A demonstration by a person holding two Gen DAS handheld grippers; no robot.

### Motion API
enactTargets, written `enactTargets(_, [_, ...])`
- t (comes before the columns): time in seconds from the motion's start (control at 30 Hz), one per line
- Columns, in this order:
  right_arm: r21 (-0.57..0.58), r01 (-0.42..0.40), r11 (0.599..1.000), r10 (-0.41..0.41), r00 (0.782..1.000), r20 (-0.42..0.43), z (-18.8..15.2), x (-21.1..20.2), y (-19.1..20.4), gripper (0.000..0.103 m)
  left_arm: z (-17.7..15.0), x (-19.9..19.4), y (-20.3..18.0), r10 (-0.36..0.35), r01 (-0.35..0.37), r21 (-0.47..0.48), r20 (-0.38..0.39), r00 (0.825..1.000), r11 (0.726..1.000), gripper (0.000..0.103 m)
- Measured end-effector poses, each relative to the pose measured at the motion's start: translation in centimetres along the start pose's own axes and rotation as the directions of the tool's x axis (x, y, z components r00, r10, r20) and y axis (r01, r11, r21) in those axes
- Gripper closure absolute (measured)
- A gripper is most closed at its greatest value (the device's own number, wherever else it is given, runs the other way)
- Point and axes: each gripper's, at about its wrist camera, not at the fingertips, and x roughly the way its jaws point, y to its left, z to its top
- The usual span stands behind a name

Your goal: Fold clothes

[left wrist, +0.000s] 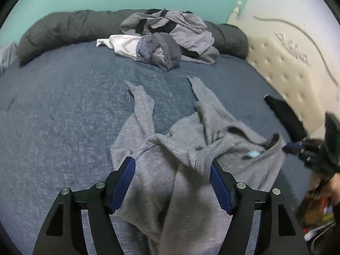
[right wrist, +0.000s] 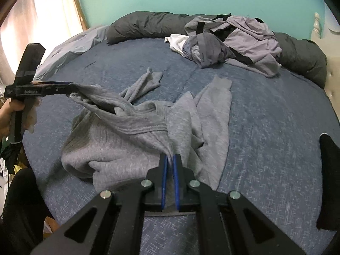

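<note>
Blue bedspread (right wrist: 265, 127) carries a rumpled grey sweatshirt (right wrist: 127, 140), sleeves splayed toward the far clothes pile (right wrist: 229, 40). Left gripper (left wrist: 172, 182) gapes wide around a fold; right gripper (right wrist: 169, 159) pinches the hem (a spreading-out step, likely). Next: pull it flat.

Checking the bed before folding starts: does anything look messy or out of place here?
Yes. The grey sweatshirt lies crumpled and twisted on the blue bedspread, sleeves splayed apart. The right gripper pinches its edge. Behind, an unfolded clothes pile sits jumbled against the dark rolled duvet.
</note>
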Motion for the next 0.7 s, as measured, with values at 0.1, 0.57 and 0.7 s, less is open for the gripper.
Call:
enactTargets(0.1, [0.005, 0.008, 1.0, -0.008, 1.0, 0.005, -0.4, -0.2, -0.3, 0.098, -0.1, 0.7, 0.4, 0.017, -0.017, -0.005, 0.006, 1.0, 1.0, 0.027])
enactTargets(0.57, [0.113, -0.022, 0.993, 0.019, 1.0, 0.025, -0.9, -0.6, -3.5, 0.102, -0.2, 0.1, 1.6, -0.006, 0.007, -0.033, 0.037, 0.999, 0.999, 0.025])
enactTargets(0.7, [0.098, -0.081, 0.992, 0.079, 0.997, 0.024, -0.6, -0.2, -2.4, 0.101, -0.4, -0.1, 2.2, 0.015, -0.013, -0.042, 0.044, 0.999, 0.999, 0.025])
